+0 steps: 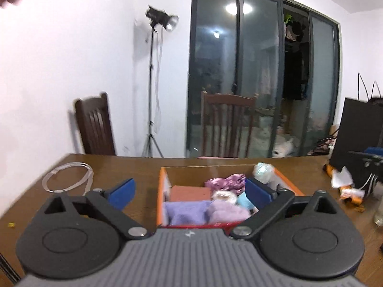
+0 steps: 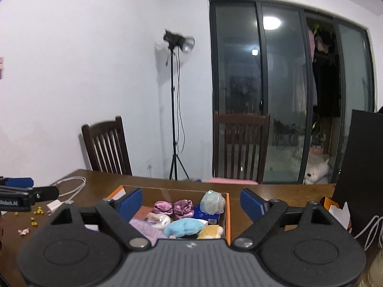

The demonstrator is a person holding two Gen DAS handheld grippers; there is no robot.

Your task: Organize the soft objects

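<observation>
Jaws wide on both: left gripper, right gripper, empty. Cardboard box on wooden counter holds fluffy lilac cloth, satin scrunchies.

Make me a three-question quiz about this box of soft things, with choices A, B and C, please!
1. Where is the blue fluffy toy?
A. inside the cardboard box
B. on a chair
C. on the floor

2. What colour are the shiny scrunchies?
A. green
B. purple-pink
C. black

3. How is the right gripper?
A. shut on a toy
B. open and empty
C. out of sight

Answers:
1 A, the toy lies among the other soft things within the box walls.
2 B, both scrunchies shine purple-pink at the back of the box.
3 B, its blue fingers stand wide apart with nothing between them. The left gripper looks the same.
</observation>
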